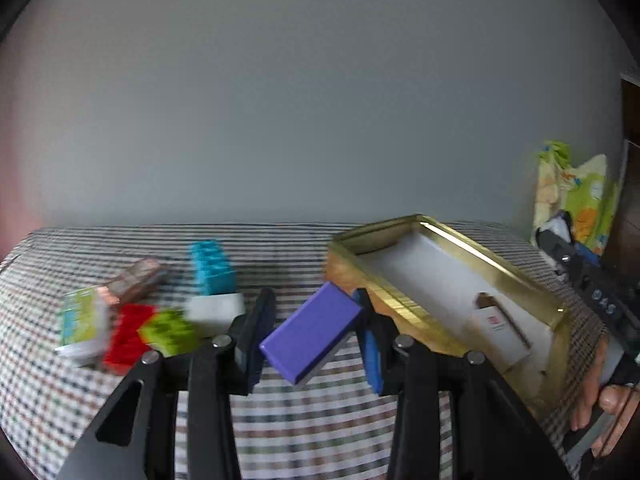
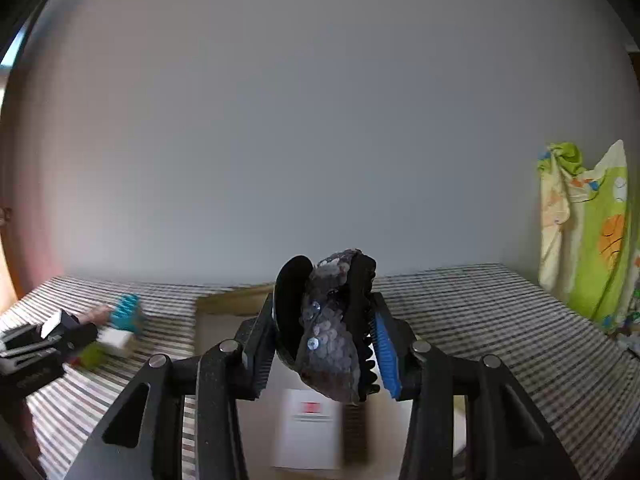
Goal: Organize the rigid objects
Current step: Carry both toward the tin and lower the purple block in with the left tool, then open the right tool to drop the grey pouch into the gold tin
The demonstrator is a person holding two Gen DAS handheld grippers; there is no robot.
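Gripping a purple block [image 1: 312, 334], left tool [image 1: 316, 336] holds it tilted above the checked surface [image 1: 280, 420], just beside the gold tray's [image 1: 496, 264] near-left corner. Right tool [image 2: 320, 344] is clamped on a sequined hair clip [image 2: 332, 328] over the tray, where a white card [image 2: 308, 428] lies. Cyan [image 1: 212, 266], red [image 1: 128, 336], green [image 1: 170, 330] and white [image 1: 216, 310] blocks cluster toward the surface's far-left corner.

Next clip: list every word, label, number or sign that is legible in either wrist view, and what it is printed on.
None can be read for certain.
White box in the gold tray: red mark with lines of print beneath, blurred.
Other claw's black body: pale characters, too distorted to quote.
Green and white carton: coloured print, smeared by motion.
Purple box in the left claw: no print visible.
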